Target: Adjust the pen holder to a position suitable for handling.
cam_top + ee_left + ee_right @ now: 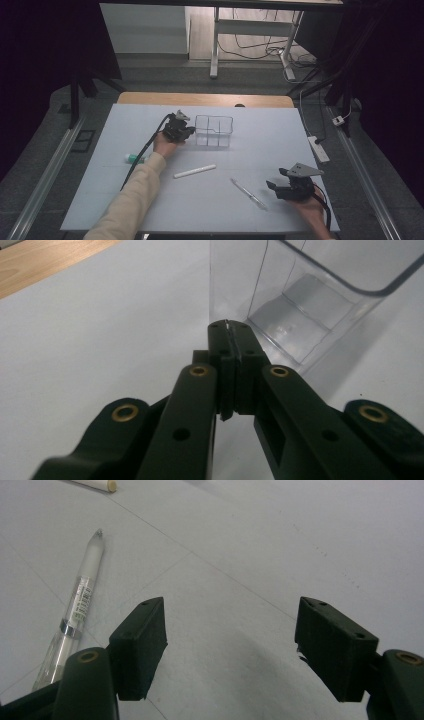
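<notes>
White tabletop (150, 200): right gripper (276, 189) sits wide open and empty, clear pen (248, 193) just to its left, long axis pointing away; left gripper (186, 131) pinched shut at the organizer (215, 131).

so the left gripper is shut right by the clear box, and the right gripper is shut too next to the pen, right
Not quite: the right gripper is open, its jaws standing wide apart in the right gripper view, beside the pen. The left gripper is indeed shut by the clear box.
</notes>
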{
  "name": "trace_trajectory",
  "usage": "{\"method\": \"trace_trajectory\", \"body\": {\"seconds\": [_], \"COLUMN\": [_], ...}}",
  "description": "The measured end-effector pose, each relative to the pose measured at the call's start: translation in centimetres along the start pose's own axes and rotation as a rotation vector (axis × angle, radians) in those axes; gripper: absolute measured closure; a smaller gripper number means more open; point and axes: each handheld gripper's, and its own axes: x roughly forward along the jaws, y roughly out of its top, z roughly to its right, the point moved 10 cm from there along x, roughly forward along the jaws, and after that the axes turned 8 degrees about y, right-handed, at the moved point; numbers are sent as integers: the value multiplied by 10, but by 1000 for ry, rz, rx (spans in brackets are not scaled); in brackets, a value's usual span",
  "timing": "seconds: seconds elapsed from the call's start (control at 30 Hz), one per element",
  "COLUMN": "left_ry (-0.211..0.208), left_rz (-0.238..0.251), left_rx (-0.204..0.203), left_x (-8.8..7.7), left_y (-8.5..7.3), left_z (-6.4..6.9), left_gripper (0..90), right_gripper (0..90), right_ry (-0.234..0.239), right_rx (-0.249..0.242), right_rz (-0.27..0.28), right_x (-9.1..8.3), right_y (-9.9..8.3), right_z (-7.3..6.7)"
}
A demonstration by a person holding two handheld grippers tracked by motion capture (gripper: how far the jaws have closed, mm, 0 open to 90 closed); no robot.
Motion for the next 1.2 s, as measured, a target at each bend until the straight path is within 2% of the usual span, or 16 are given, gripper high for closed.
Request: {"method": "trace_trajectory", "body": {"seconds": [0.33, 0.9, 1.2], "left_ry": [-22, -32, -24], "left_rz": [5, 3, 51], "left_rx": [9, 19, 6], "left_x": [3, 3, -23], "left_y": [5, 5, 7], "left_z": [9, 12, 8], "left_gripper": [889, 888, 892], "right_gripper": [279, 278, 278], "right_ry": [-4, 2, -2], "right_rx": [5, 4, 7], "right_rz": [6, 6, 16], "right_x": [0, -1, -2], "right_y": [1, 0, 1], "right_z": [0, 1, 2]}}
